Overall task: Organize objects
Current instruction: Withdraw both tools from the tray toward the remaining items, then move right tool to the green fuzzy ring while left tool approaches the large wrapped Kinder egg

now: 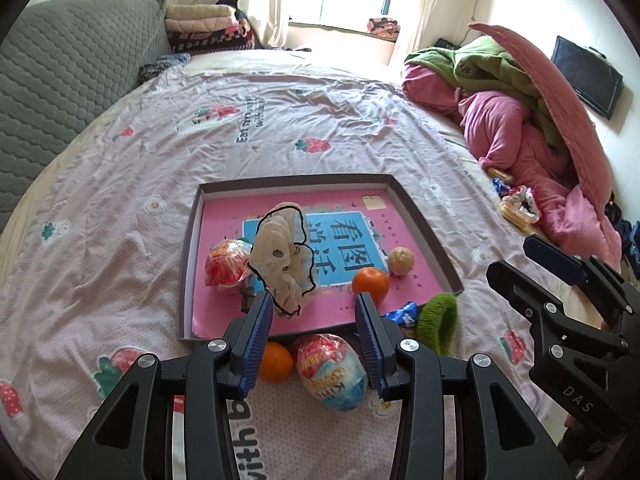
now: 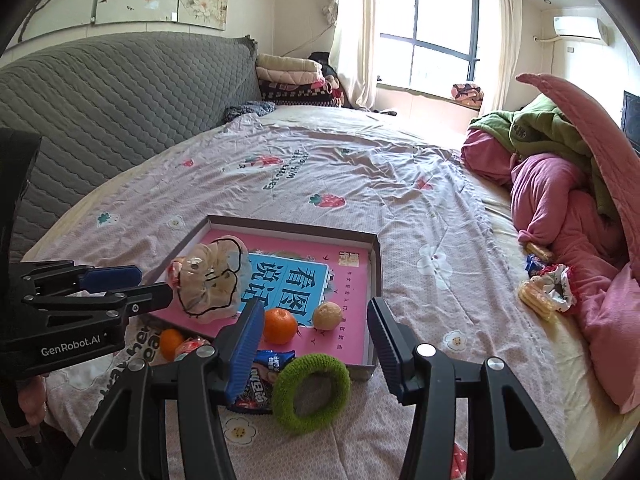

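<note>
Left tongs (image 1: 316, 336): spread wide, empty, hovering above the box's near edge over an orange (image 1: 275, 361) and a wrapped egg-shaped snack (image 1: 333, 372) lying on the bedsheet (image 1: 120, 208).
Right tongs (image 2: 316, 344): spread, empty, poised over a green hair scrunchie (image 2: 311, 388) and a blue snack packet (image 2: 260, 380) just outside the box.
Shallow box (image 1: 188, 256): on the bed, pink printed sheet lining its bottom.
Inside the box: cream scrunchie with black trim (image 1: 280, 256), red wrapped snack (image 1: 226, 266), tangerine (image 1: 370, 284), pale round fruit (image 1: 401, 261).
Far right of bed: pink and green bedding pile (image 2: 560, 184), patterned scrunchie (image 2: 558, 288) beside biscuits (image 2: 536, 300).
</note>
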Demonstrator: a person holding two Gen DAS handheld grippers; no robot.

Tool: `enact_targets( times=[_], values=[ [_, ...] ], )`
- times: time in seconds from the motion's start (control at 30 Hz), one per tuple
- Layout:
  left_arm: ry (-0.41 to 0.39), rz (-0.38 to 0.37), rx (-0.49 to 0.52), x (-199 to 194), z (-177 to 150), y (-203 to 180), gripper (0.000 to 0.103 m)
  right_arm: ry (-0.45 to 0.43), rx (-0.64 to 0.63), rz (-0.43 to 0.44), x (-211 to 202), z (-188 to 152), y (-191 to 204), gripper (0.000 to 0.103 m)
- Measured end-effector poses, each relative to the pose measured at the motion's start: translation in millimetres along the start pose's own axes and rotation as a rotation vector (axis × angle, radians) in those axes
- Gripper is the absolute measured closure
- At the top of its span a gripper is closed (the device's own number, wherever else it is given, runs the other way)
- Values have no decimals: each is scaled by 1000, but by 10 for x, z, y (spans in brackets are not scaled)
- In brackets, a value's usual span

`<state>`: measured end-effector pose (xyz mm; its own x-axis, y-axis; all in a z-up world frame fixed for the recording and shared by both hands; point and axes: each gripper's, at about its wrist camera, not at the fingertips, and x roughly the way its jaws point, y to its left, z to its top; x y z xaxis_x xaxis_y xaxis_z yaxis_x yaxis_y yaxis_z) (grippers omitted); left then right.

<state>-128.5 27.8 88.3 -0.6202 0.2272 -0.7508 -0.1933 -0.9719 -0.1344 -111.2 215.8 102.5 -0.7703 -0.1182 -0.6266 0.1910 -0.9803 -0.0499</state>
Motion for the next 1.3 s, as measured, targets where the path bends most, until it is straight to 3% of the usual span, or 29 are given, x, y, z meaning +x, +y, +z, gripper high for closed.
enact_targets(
  times=[0.1,0.63,1.3],
  values=[
    [-19,4,6,-126,-31,-48,45,-12,-5,-4,-108,-21,6,49],
    [-50,22,17,-465,-235,-199,43,-39,-18,-1,-465,-193,26,45],
    [27,28,21,-256,-620,-242,43,12,-40,6,-446,-552,56,44]
  ],
)
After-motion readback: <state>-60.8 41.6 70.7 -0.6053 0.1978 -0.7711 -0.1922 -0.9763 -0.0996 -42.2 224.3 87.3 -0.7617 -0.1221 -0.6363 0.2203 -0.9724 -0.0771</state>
